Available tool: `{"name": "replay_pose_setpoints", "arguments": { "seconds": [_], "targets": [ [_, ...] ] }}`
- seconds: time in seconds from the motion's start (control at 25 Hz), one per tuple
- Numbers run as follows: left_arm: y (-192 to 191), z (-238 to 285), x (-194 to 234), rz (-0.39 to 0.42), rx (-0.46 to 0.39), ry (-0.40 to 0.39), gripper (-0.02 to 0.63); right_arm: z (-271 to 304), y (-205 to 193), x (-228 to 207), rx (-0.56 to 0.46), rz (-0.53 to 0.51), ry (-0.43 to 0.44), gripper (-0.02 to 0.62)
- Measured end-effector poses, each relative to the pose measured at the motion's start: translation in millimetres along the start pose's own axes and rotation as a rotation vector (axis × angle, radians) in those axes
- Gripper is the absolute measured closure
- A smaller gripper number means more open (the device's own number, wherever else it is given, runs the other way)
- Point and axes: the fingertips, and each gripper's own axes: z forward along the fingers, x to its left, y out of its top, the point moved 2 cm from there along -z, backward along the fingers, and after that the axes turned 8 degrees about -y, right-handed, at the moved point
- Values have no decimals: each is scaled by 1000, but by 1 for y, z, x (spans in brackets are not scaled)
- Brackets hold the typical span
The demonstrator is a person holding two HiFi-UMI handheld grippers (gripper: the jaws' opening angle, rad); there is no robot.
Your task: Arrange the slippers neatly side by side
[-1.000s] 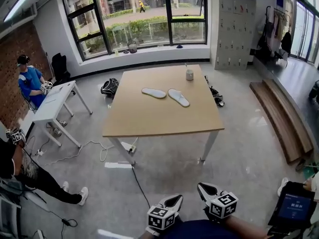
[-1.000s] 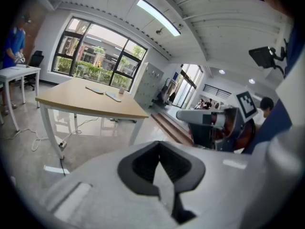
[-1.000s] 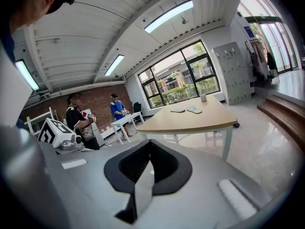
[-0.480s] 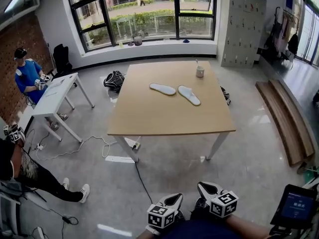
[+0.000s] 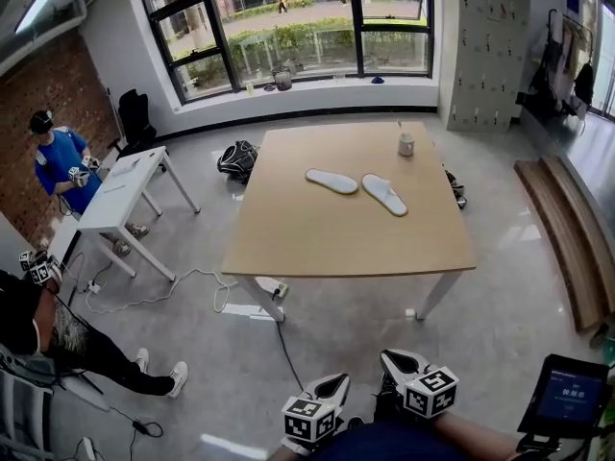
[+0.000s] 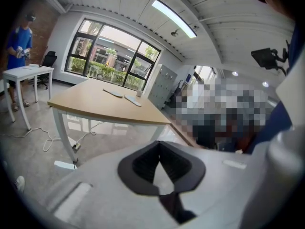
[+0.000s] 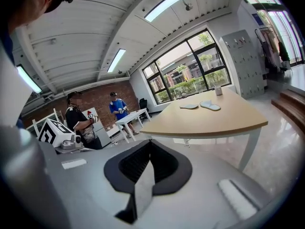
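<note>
Table (image 5: 317, 243) shifted rightward in head view since a second ago. On its far half lie the left slipper (image 5: 332, 181), crosswise, and the right slipper (image 5: 384, 194), angled near-right, toes splayed. Left gripper (image 5: 332, 388) and right gripper (image 5: 398, 364) are clenched and empty. Both slippers lie straight ahead, well apart from them, neither arm clearly nearer.

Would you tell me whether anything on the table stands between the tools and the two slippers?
Nothing visible does: the table is bare up to the left slipper and the right slipper; the cup stands beyond them, toward the far edge.

Two white slippers (image 5: 361, 188) — flat, soles down — lie splayed apart, heels nearly meeting.
</note>
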Motion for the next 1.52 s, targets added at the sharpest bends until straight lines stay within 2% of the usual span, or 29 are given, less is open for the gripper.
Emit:
{"name": "replay_pose_setpoints", "arguments": {
  "seconds": [0.24,1.04,1.52],
  "targets": [
    [27,35,17,-7,10,13,601,30,27,-35,5,19,9,584],
    [121,171,36,43,33,15,601,97,113,-163,-19,55,31,584],
    [141,203,58,4,31,49,601,130,126,-193,26,66,52,584]
  ]
}}
